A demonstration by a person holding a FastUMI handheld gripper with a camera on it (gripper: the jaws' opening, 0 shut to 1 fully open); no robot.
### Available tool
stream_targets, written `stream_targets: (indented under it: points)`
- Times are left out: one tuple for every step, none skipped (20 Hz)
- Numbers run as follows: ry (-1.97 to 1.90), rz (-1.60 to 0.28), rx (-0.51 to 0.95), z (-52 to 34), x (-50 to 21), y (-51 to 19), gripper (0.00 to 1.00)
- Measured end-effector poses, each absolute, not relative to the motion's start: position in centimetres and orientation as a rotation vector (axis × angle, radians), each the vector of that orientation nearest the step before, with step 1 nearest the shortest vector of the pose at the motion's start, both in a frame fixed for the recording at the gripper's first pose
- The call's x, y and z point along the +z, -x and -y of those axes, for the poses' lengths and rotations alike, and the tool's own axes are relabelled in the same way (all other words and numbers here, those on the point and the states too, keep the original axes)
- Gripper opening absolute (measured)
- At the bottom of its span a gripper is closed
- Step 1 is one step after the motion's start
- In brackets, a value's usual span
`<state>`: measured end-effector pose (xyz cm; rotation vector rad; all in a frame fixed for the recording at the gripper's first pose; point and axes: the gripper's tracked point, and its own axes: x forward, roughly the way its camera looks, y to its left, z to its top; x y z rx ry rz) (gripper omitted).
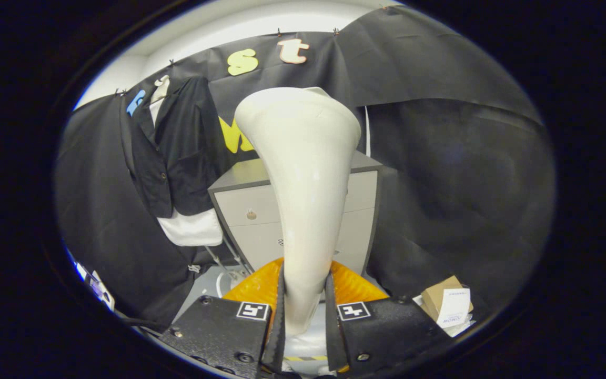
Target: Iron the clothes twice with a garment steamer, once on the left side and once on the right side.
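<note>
The gripper (pixel 305 310) is clamped on the handle of the cream garment steamer (pixel 303 173), held upright between both fingers, head uppermost. An orange base (pixel 353 287) is seen just behind the fingers. Beyond stands a grey drawer cabinet (pixel 361 210); beside it a black jacket (pixel 174 152) over a white shirt (pixel 190 229) is hung on the wall.

Cream steamer (pixel 303 173), upright, handle clamped between the jaws, flared head up. Black jacket (pixel 174 150) over white shirt (pixel 190 227), hanging beyond, left of steamer.
</note>
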<state>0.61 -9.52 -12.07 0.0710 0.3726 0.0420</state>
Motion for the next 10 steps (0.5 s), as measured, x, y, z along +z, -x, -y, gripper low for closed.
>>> stream_targets:
  points:
    - [-0.06,-0.364,0.047,9.6,-12.1,-0.4,0.34]
    - [-0.052,-0.353,0.053,9.7,-12.0,-0.2,0.34]
    - [-0.039,-0.347,0.054,9.7,-12.0,0.0,0.34]
    - [-0.035,-0.342,0.059,9.6,-12.1,0.2,0.34]
    - [-0.031,-0.34,0.063,9.6,-12.1,0.4,0.34]
    - [-0.02,-0.34,0.067,9.4,-12.2,0.6,0.34]
    - [-0.016,-0.339,0.073,9.2,-12.3,0.8,0.34]
    - [-0.013,-0.341,0.078,9.0,-12.4,0.9,0.34]
    - [-0.011,-0.339,0.08,8.9,-12.4,1.0,0.34]
    - [-0.012,-0.338,0.079,8.9,-12.3,1.1,0.34]
